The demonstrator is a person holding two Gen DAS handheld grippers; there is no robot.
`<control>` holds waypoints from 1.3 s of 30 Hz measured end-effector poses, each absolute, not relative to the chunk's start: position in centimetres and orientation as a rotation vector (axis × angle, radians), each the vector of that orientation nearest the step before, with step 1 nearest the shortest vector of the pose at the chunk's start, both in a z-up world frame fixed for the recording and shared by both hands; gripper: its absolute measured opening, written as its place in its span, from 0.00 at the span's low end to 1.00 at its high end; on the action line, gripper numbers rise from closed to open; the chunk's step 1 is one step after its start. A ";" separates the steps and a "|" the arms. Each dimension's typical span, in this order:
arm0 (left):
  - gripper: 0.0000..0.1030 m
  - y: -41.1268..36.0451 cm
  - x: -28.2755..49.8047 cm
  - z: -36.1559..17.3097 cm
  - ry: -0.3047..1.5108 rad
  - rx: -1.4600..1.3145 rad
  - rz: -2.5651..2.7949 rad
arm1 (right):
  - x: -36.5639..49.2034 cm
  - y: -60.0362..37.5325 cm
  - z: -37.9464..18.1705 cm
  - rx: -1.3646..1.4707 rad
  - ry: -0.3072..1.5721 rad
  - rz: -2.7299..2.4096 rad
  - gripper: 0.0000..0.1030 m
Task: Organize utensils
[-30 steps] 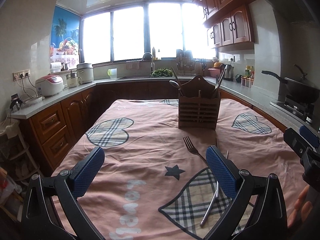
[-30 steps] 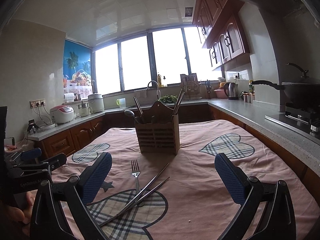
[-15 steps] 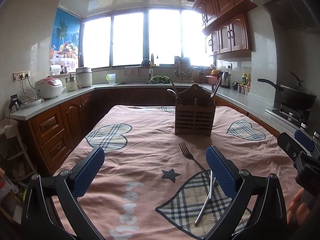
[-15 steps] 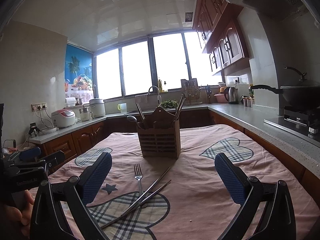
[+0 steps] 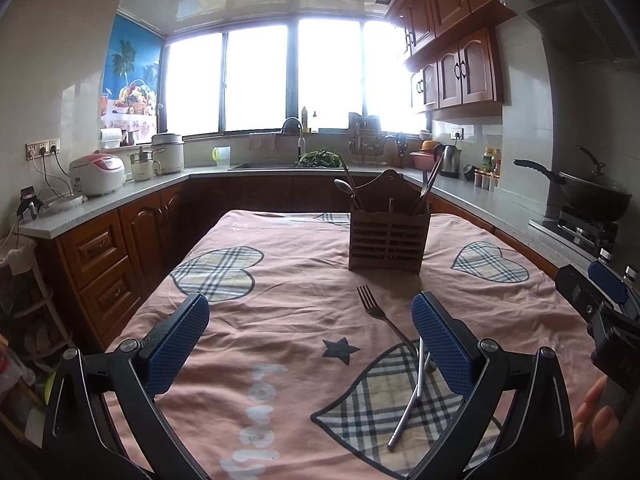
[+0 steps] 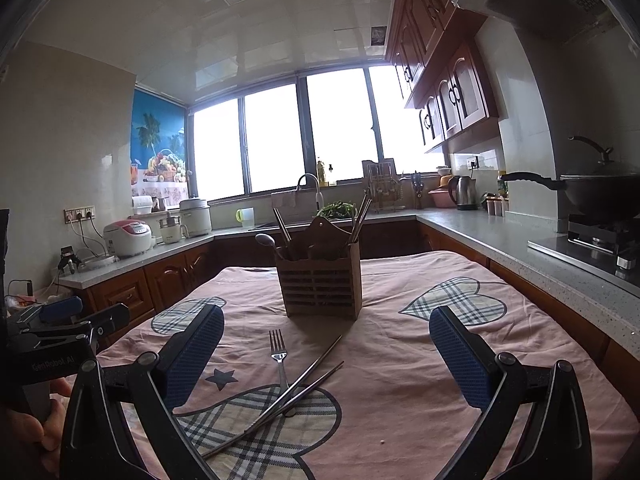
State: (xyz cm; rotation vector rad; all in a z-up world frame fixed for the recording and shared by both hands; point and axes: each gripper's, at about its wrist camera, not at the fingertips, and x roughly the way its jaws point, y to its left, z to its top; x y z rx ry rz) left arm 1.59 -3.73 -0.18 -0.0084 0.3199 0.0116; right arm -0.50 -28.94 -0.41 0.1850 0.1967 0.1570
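A wooden slatted utensil holder (image 5: 386,240) (image 6: 322,286) stands on the far middle of the table, with a spoon and several chopsticks in it. A steel fork (image 5: 380,314) (image 6: 279,356) and two steel chopsticks (image 5: 412,400) (image 6: 288,394) lie on the pink tablecloth in front of it. My left gripper (image 5: 310,344) is open and empty, near the table's front, left of the utensils. My right gripper (image 6: 328,356) is open and empty, with the fork and chopsticks between its fingers in view.
The table (image 6: 400,360) has a pink cloth with plaid hearts. Counters run around it: rice cookers (image 5: 98,172) at the left, a sink (image 5: 294,140) under the window, a kettle (image 6: 464,192) and a wok (image 6: 600,188) on the stove at the right.
Both grippers have tilted up and drawn back a little, so the holder and utensils sit lower in both views. Nothing was taken hold of.
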 end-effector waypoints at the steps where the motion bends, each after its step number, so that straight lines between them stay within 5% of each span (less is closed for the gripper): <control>1: 1.00 -3.7 1.6 -0.2 0.318 -0.007 0.011 | -0.5 -28.9 -0.4 0.186 0.199 0.157 1.00; 39: 1.00 -4.2 1.6 -0.1 0.325 0.013 0.008 | -0.1 -28.8 -0.3 0.185 0.212 0.165 1.00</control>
